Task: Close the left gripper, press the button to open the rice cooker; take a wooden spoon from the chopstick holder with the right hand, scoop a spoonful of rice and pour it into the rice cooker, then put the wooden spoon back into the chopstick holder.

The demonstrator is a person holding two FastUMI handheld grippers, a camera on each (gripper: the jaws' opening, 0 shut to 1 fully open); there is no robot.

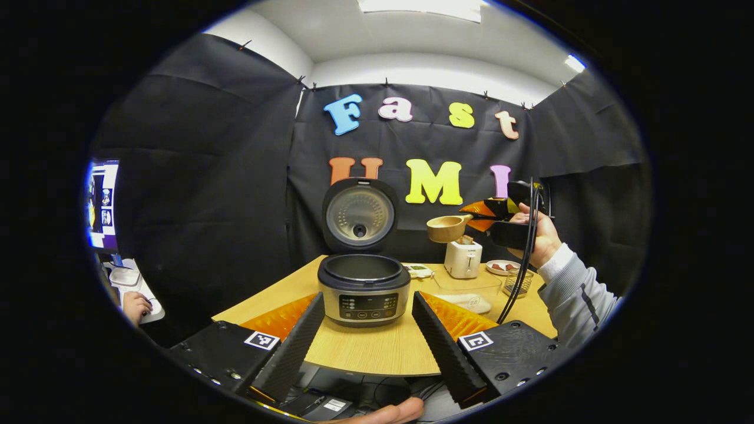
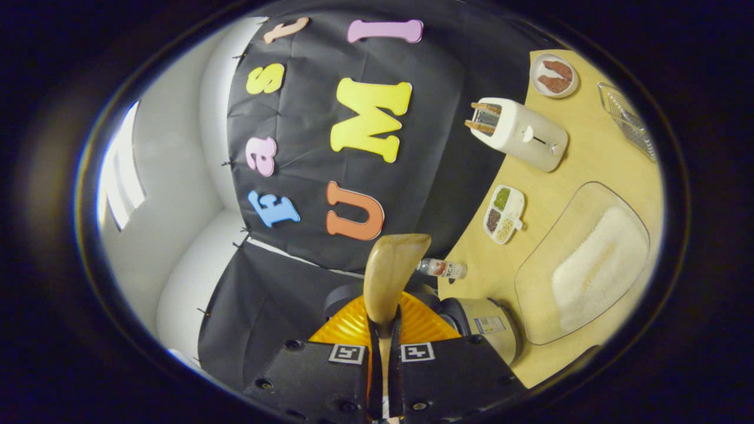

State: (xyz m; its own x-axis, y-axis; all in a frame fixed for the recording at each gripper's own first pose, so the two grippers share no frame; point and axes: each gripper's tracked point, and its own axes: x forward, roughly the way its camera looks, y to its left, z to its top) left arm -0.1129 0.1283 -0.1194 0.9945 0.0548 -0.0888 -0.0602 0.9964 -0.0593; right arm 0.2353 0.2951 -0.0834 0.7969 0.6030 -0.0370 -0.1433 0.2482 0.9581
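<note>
The rice cooker (image 1: 363, 288) stands on the wooden table with its lid (image 1: 359, 215) raised and its pot showing. My left gripper (image 1: 368, 297) is open just in front of it, one finger on each side and nothing between them. High to the right of the lid, my right gripper (image 1: 498, 215) is shut on the handle of the wooden spoon (image 1: 447, 228), whose bowl points toward the cooker. In the right gripper view the spoon (image 2: 392, 277) sticks out from between the fingers of my right gripper (image 2: 383, 330). I cannot tell whether it carries rice. The clear rice container (image 2: 589, 265) lies beside the cooker (image 2: 483, 327).
A white toaster (image 1: 463, 258), a plate of food (image 1: 502, 267) and the wire chopstick holder (image 1: 518, 282) stand at the back right. A divided dish (image 2: 503, 215) and a small bottle (image 2: 442, 269) sit near the wall. A hand (image 1: 135, 306) rests at the far left.
</note>
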